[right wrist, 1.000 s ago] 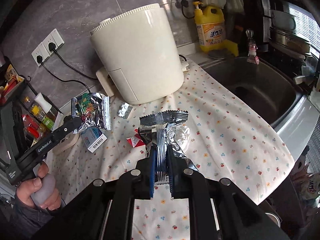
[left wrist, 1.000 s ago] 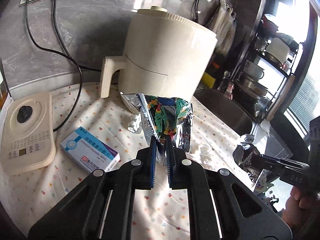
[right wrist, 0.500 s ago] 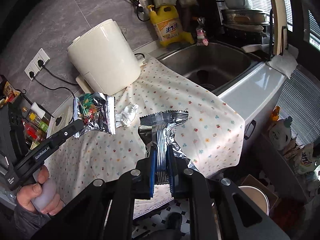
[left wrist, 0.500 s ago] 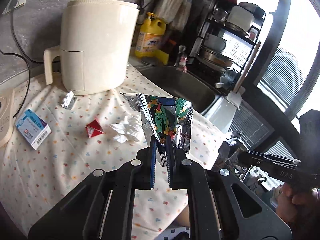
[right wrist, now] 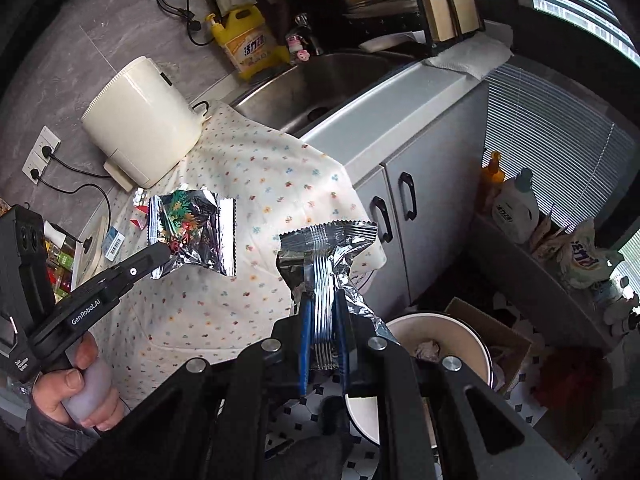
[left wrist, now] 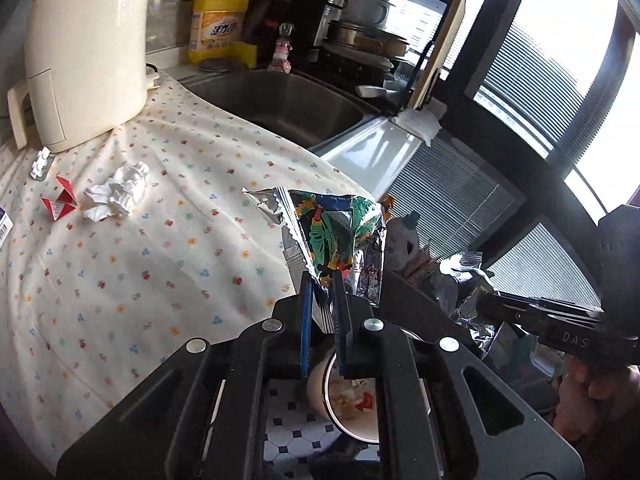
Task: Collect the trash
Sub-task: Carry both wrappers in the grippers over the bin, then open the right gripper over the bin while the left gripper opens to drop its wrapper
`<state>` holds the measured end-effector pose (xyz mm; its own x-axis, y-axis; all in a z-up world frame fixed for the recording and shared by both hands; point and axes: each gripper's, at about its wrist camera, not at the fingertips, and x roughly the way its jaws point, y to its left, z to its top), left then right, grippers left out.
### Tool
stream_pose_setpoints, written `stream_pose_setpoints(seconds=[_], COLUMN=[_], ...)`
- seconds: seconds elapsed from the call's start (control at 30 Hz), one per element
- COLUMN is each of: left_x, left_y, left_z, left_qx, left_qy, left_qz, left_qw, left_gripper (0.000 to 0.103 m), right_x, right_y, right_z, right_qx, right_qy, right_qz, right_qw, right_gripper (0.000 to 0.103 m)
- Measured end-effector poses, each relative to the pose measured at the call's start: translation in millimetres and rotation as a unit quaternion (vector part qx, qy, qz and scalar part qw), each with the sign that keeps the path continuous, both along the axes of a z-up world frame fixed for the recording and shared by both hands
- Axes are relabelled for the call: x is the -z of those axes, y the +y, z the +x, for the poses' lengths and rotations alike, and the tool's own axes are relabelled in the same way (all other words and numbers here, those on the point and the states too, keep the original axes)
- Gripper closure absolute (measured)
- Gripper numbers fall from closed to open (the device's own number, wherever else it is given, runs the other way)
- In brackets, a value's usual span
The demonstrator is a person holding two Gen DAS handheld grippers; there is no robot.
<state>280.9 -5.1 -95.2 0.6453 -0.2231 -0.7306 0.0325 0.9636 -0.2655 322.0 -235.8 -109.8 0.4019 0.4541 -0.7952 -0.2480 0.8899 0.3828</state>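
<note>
Cream air fryer point(left wrist: 84, 52), yellow detergent bottle point(left wrist: 218, 20), steel sink point(left wrist: 288, 104), floral tablecloth point(left wrist: 160, 272)

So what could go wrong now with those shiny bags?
The left gripper pinches only the bottom corner of the colourful snack wrapper, so it might slip out. The silver wrapper in the right gripper is not yet over the white bin on the floor; let go now and it may miss.

Both tools are matte black plastic with round silver screws. Each claw, left claw point(left wrist: 320, 280) and right claw point(right wrist: 323, 300), has blue-edged fingers. White lettering "GenRobot.AI" marks one. Bare-skinned hand point(right wrist: 80, 396) grips a pale handle.
</note>
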Motion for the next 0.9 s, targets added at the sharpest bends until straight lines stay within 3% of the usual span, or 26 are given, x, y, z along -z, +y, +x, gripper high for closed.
stream_pose_setpoints(seconds=[0.37, 0.4, 0.47, 0.57, 0.9], left_x=[50.1, 56.2, 67.8, 83.8, 115.1], left_y=[-69.0, -74.8, -85.2, -99.1, -149.3], left_z=[-9.0, -10.8, -14.9, -20.0, -20.2], left_qx=[0.005, 0.004, 0.002, 0.001, 0.041], left_qy=[0.051, 0.057, 0.070, 0.086, 0.131], left_qz=[-0.004, -0.004, -0.005, -0.010, -0.012], left_qw=[0.9987, 0.9983, 0.9976, 0.9962, 0.9904], left_gripper=[0.093, 0.093, 0.093, 0.093, 0.093], right_x=[52.8, 59.3, 70.8, 81.5, 82.0], right_y=[-49.9, -52.9, -61.2, -76.7, -131.5], right_z=[-17.2, -18.8, -21.4, -23.7, -25.4], right_qx=[-0.027, -0.031, -0.035, -0.033, 0.005], right_qy=[0.055, 0.062, 0.073, 0.085, 0.084], right_qz=[-0.030, -0.038, -0.052, -0.067, -0.080], right_qw=[0.998, 0.997, 0.995, 0.994, 0.993], right_gripper=[0.087, 0.084, 0.066, 0.051, 0.043])
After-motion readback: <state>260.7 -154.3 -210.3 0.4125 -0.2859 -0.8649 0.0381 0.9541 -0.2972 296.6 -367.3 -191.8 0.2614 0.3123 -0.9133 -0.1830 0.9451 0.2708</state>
